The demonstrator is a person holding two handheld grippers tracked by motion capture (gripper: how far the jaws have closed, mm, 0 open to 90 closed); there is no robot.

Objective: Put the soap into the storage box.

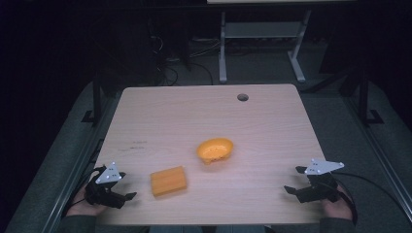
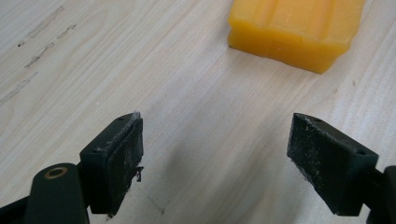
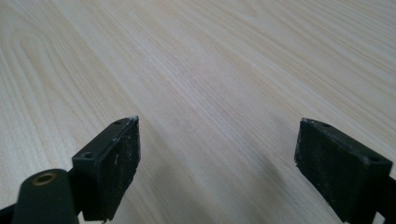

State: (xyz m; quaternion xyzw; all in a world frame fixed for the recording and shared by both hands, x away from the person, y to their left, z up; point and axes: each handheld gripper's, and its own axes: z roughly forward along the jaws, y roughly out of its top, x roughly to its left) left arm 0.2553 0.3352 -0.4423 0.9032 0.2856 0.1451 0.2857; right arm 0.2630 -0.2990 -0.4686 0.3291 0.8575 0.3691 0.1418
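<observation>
Orange block [image 1: 168, 181] sits low centre, just beside the left gripper [image 1: 127, 196], both grippers' jaws spread and empty; a shallow approach could shove it toward the bowl [image 1: 215, 150].

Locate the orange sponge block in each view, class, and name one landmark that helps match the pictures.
High view: orange sponge block lies lower centre, near the left gripper.
Left gripper view: block at the top right, beyond the open fingers.
Right gripper view: not in it.
Shared landmark: the wood-grain table.

the high view looks forward and down over the whole bench [image 1: 160, 111]. both gripper views skim its wood closely; the left one shares the orange block [image 2: 299, 32] with it.
</observation>
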